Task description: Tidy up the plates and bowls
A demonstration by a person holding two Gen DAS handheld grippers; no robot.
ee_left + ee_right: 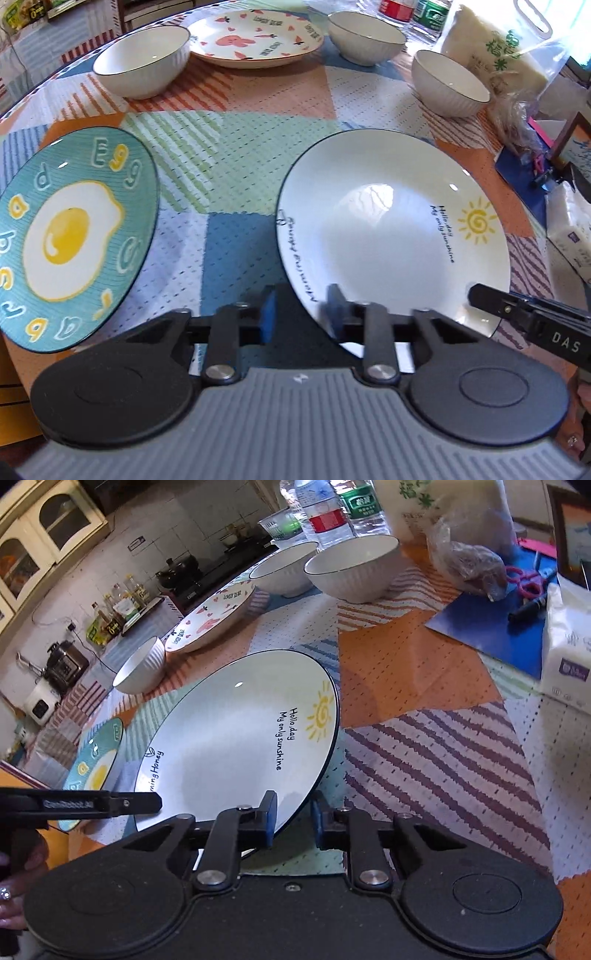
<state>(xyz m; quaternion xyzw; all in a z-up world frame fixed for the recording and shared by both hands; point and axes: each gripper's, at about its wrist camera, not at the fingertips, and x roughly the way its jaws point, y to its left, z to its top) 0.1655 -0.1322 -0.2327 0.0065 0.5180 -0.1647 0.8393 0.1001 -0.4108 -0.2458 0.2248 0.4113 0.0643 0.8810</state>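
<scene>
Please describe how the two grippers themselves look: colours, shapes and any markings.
Both are black, with two round discs, silver pivot screws and blue pads on the fingertips. The left gripper has a ribbed grey body; the right gripper has a black one. White lettering marks their sides. No cables or sleeves show.

Patchwork tablecloth (pixel 424 672) on table; tiled wall (pixel 155 528), cream arched cabinets (pixel 48 520), stove counter (pixel 207 572) behind.

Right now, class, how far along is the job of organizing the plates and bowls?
Done: nothing is stacked. In hand: both grippers, left and right, have their jaws around the near rim of the sun plate, which looks tilted. Left: the egg plate, the bunny plate and three bowls stand apart.
</scene>
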